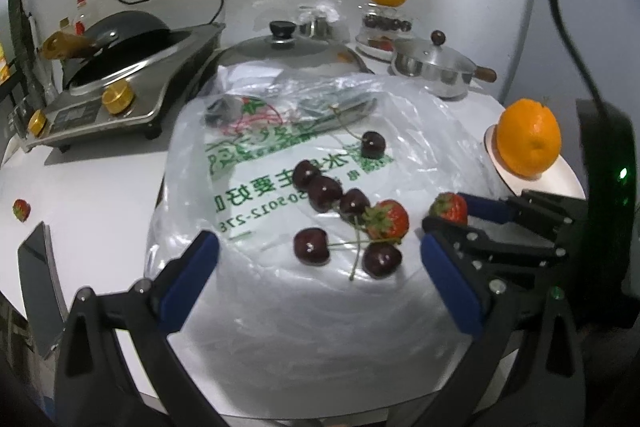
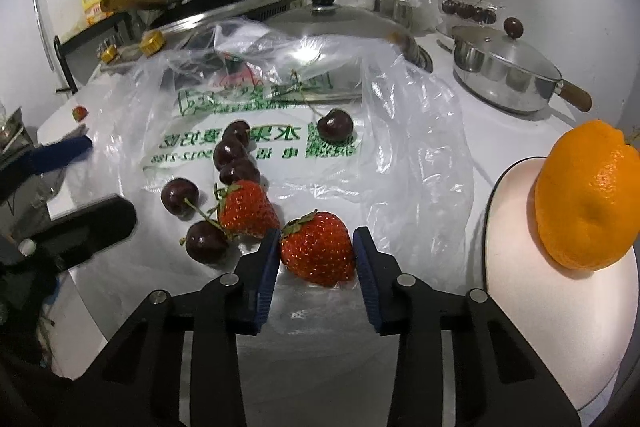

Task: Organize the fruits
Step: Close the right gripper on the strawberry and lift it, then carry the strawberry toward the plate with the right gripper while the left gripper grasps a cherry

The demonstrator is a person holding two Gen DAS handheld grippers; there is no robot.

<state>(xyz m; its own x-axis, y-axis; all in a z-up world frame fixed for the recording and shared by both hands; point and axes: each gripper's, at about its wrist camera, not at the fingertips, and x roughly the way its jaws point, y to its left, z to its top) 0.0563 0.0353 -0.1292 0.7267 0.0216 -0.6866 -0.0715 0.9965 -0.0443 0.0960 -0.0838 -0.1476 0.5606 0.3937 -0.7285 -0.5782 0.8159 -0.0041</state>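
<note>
Only rightward: strawberry (image 2: 318, 249) between jaws

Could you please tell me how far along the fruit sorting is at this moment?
Done: one orange sits on the plate. In hand: the right gripper brackets a strawberry, both pads beside it. Left: a second strawberry and six cherries on the bag, plus a stray strawberry. The left gripper is open.

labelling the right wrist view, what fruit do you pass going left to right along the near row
lower cherry → loose strawberry → strawberry in the right claw → orange on the plate
</note>
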